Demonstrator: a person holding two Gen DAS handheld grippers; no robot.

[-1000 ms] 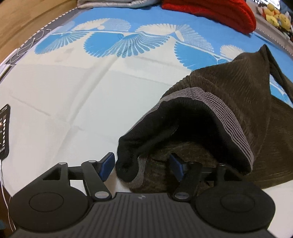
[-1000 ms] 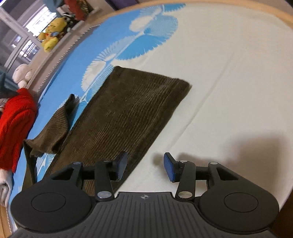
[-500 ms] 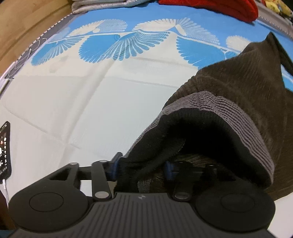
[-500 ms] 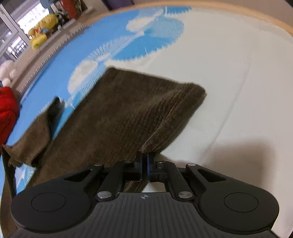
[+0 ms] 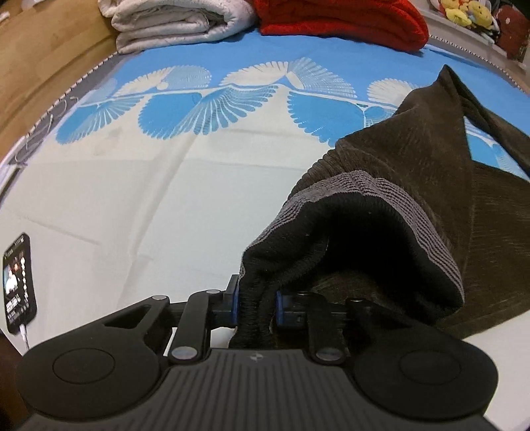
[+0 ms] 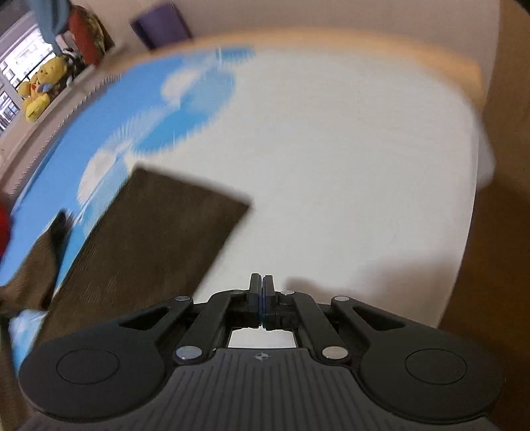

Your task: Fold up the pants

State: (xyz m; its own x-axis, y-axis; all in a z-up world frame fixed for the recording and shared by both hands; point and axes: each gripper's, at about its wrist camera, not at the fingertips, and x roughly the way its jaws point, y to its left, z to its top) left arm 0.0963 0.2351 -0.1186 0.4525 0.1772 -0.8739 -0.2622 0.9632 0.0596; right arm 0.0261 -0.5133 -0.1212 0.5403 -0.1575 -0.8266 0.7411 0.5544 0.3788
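- The left gripper (image 5: 256, 306) is clamping the black waistband edge of the pants (image 5: 414, 199), the fabric bunching between its blue pads (image 5: 234, 305).
- Just ahead and to the right of that gripper, the waistband is gaping open, showing a grey ribbed band and dark inside; the brown corduroy is rising beyond it to a peak.
- Only the left view is showing a phone (image 5: 19, 283) lying far to the left of the gripper, a folded white blanket (image 5: 179, 23) and a red garment (image 5: 341, 16) far ahead on the bed (image 5: 132, 199).
- The right gripper (image 6: 261, 300) is sitting with fingers pressed together, holding nothing.
- Only the right view, which is blurring, is showing the pants (image 6: 142, 238) leg lying flat on the bed (image 6: 347, 165), ahead and to the left of this gripper, apart from it.
- A yellow plush toy (image 6: 38, 89) is sitting far to the upper left.
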